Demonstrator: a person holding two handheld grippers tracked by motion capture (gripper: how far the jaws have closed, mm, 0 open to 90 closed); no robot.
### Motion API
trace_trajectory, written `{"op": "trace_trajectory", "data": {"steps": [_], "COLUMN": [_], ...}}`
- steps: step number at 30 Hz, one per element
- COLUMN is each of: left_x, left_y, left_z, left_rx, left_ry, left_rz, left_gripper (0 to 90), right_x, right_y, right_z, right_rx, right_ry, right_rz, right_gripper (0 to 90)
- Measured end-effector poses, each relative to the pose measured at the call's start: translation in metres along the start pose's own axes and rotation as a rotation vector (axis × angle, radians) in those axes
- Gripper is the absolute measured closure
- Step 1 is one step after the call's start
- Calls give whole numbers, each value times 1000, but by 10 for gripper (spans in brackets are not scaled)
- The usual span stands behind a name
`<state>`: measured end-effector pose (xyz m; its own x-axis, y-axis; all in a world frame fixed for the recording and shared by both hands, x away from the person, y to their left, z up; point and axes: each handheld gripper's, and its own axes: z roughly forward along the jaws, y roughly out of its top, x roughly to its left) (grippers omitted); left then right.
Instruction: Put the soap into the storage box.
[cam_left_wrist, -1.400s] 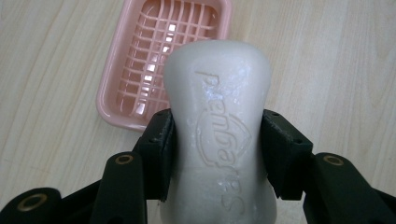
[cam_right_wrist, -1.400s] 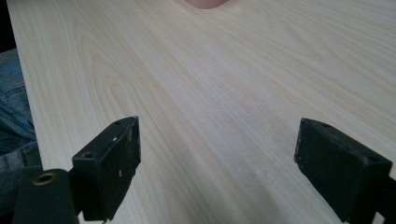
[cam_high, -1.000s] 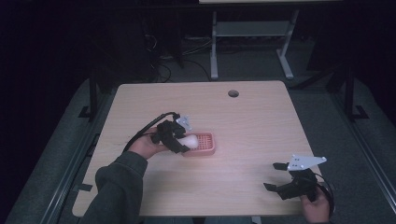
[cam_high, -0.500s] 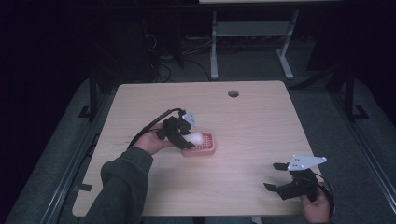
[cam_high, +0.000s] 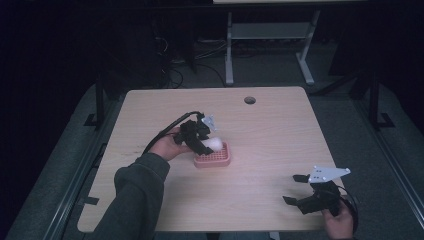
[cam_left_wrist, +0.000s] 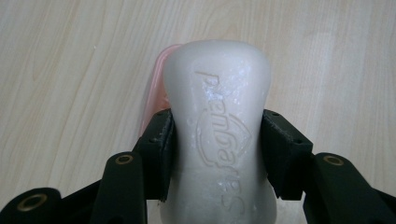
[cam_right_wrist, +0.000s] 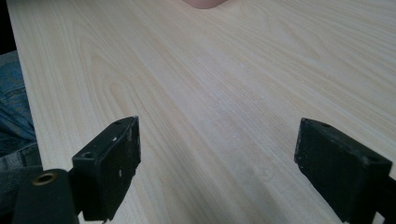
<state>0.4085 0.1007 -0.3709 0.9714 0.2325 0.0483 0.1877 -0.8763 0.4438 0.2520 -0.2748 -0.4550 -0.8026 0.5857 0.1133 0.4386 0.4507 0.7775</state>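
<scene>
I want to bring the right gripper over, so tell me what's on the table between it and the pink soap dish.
Nothing: in the high view, only bare wooden table lies between the right gripper and the pink soap dish.

In the left gripper view the soap (cam_left_wrist: 219, 140) runs off the bottom edge, so its near end is cut away. Its flanks are covered where the black pads press on them. The soap hides nearly all of the pink dish (cam_left_wrist: 156, 88); a thin strip of rim shows at its left, and whether soap and dish touch cannot be told. In the high view the soap (cam_high: 215, 144) is a small white blob, its lettering too small to read, and the left gripper (cam_high: 202, 141) covers part of it. In the right gripper view the top edge cuts the dish (cam_right_wrist: 204, 3) to a sliver.
</scene>
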Motion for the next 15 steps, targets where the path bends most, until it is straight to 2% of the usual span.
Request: {"op": "trace_trajectory", "data": {"steps": [5, 15], "left_x": [2, 11], "left_y": [3, 0], "left_z": [9, 27], "left_rx": [9, 22], "left_ry": [-8, -28], "left_rz": [4, -25], "left_gripper": [491, 491], "right_x": [-1, -1], "right_y": [-1, -1], "right_z": [0, 0], "right_rx": [1, 2], "right_ry": [-2, 1], "right_rz": [-3, 1], "right_gripper": [142, 142]}}
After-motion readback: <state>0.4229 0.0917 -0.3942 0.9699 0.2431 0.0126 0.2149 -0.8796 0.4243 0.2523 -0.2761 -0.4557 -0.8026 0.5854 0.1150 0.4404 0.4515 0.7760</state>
